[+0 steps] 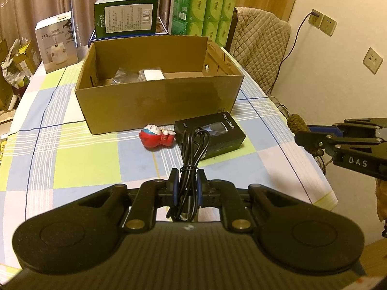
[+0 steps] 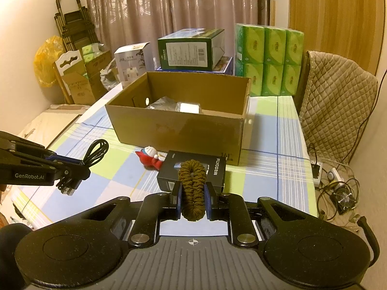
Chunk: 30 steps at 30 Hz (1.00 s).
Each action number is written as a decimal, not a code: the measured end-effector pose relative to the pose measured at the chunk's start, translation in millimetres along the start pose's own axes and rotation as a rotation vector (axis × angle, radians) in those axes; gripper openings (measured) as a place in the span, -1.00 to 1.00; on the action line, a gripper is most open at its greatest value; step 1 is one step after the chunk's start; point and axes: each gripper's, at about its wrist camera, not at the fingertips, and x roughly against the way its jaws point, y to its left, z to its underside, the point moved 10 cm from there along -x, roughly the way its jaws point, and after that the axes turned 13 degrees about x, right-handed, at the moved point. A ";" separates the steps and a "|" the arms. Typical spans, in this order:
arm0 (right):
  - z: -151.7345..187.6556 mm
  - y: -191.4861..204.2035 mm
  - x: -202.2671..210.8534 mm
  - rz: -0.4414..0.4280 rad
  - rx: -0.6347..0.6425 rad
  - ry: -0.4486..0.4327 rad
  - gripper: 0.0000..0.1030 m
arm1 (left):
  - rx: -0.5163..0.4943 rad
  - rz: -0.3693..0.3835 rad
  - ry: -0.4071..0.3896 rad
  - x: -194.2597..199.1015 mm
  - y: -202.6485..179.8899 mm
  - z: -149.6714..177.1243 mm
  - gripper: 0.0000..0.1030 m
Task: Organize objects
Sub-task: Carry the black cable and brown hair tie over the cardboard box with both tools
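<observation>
- While both tongs are full, the carton (image 1: 159, 84) lies straight ahead of each, open side up, its long axis running across the view.
- The left gripper (image 1: 188, 181) is clamped on a coiled black cable (image 1: 193, 149), which sticks forward toward the carton; it hangs above the cloth, short of the near wall.
- The right gripper (image 2: 192, 194) is closed on a brown braided loop (image 2: 192, 183), held over the black box (image 2: 193, 169).
- Neither hand looks clearly nearer the carton; I would judge them about level.
- The black box and a red toy (image 1: 157, 137) lie on the table (image 1: 72, 164) just before the carton's near wall.
- Inside the carton sits something white and something grey, too dim to name.
- Checked cloth, flat and free of obstacles on the way; curtains, stacked boxes and green tissue packs (image 2: 271, 60) behind.
</observation>
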 end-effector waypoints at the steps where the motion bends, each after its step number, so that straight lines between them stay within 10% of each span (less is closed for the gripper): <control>1: -0.4 0.0 -0.1 0.000 0.000 0.000 -0.71 | -0.001 0.001 0.000 -0.3 -0.2 0.1 -0.78; 30: -88.1 -39.5 -55.3 -0.023 0.035 -0.006 -0.71 | -0.030 0.018 -0.032 -14.6 4.5 -103.1 -0.78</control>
